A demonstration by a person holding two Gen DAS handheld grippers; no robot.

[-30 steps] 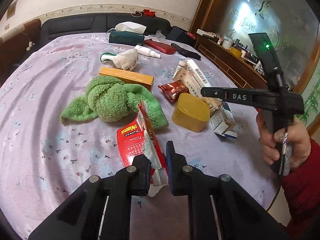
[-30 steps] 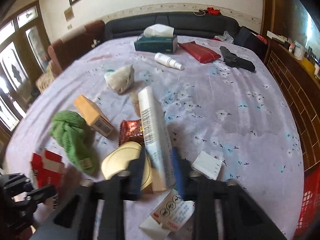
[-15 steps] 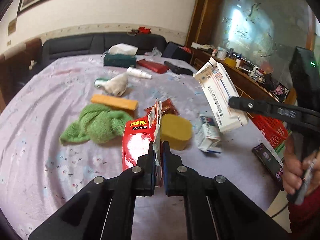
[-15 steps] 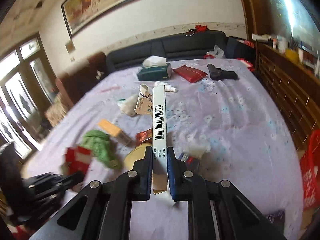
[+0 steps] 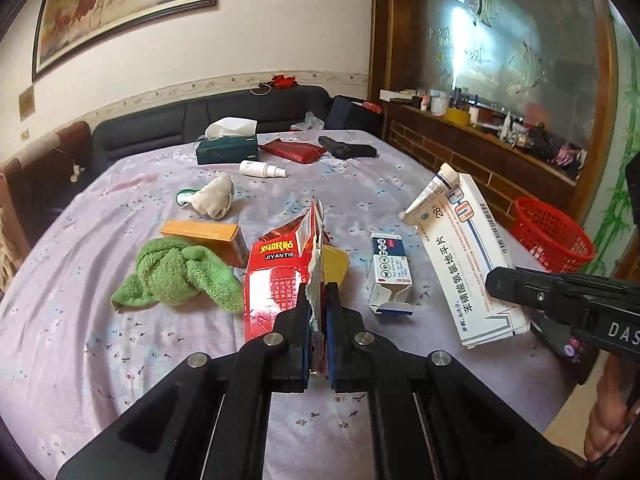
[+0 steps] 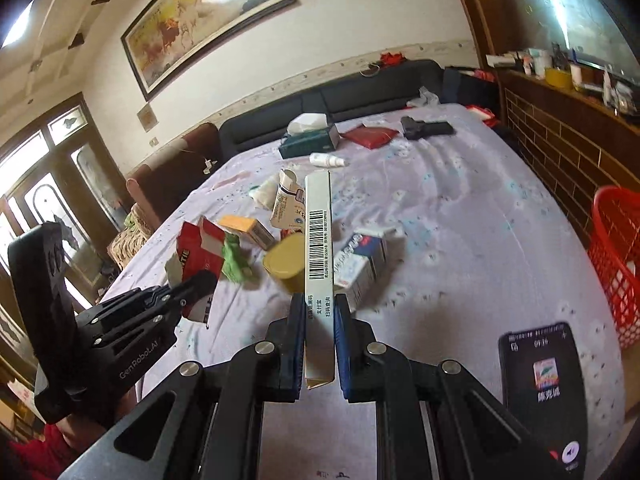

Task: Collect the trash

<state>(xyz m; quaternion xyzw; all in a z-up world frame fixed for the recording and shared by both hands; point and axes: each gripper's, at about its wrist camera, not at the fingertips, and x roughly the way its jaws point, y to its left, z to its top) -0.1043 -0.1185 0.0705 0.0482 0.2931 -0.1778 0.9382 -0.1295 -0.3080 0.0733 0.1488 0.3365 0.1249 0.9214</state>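
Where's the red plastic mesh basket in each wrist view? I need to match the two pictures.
Left wrist: red plastic mesh basket at right edge, beyond the table's far right rim.
Right wrist: basket at right edge, partly cut off.
Shared landmark: dark green tissue box at the table's far end.

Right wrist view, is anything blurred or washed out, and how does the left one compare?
Right wrist view: the green towel and small blue-and-white box are motion-smeared, the window is blown out. Left wrist view: sharper, with glare on the painting.
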